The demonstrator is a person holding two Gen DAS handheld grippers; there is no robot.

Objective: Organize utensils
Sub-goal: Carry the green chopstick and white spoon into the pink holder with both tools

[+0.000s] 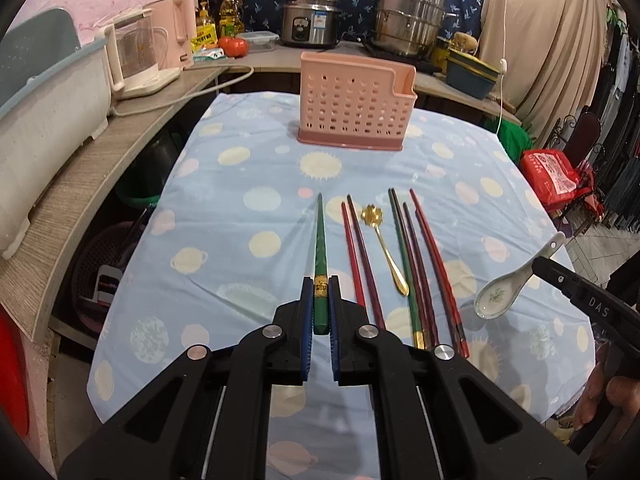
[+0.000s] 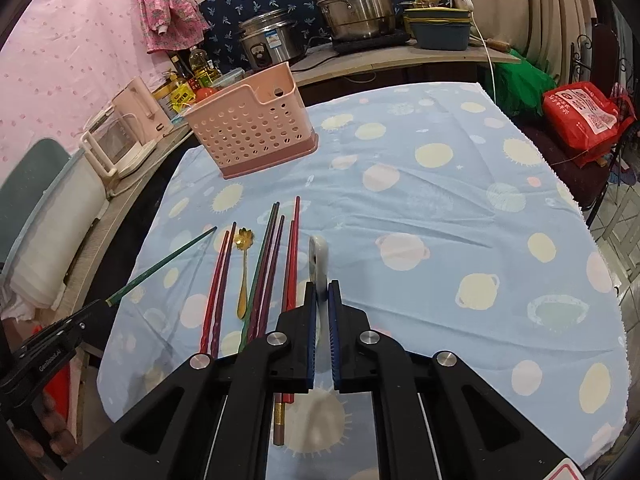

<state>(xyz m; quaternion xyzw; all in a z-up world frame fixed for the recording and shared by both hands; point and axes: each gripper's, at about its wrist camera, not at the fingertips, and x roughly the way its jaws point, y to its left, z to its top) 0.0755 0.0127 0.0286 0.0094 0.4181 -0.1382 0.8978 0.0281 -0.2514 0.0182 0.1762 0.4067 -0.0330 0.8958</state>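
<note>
My left gripper (image 1: 320, 294) is shut on a green chopstick (image 1: 320, 248) and holds it above the blue tablecloth; it also shows in the right wrist view (image 2: 168, 260). My right gripper (image 2: 321, 292) is shut on the handle of a white ceramic spoon (image 2: 318, 258), which also shows in the left wrist view (image 1: 504, 292) lifted off the cloth. Several red, maroon and green chopsticks (image 1: 400, 264) and a gold spoon (image 1: 384, 248) lie side by side on the cloth. A pink perforated utensil holder (image 1: 354, 106) stands upright at the far end.
The table (image 1: 248, 200) carries a blue cloth with pale dots. A grey counter (image 1: 100, 152) on the left holds a dish rack and a kettle. Pots stand on the back counter (image 1: 308, 20). A red bag (image 1: 552, 174) sits at the right.
</note>
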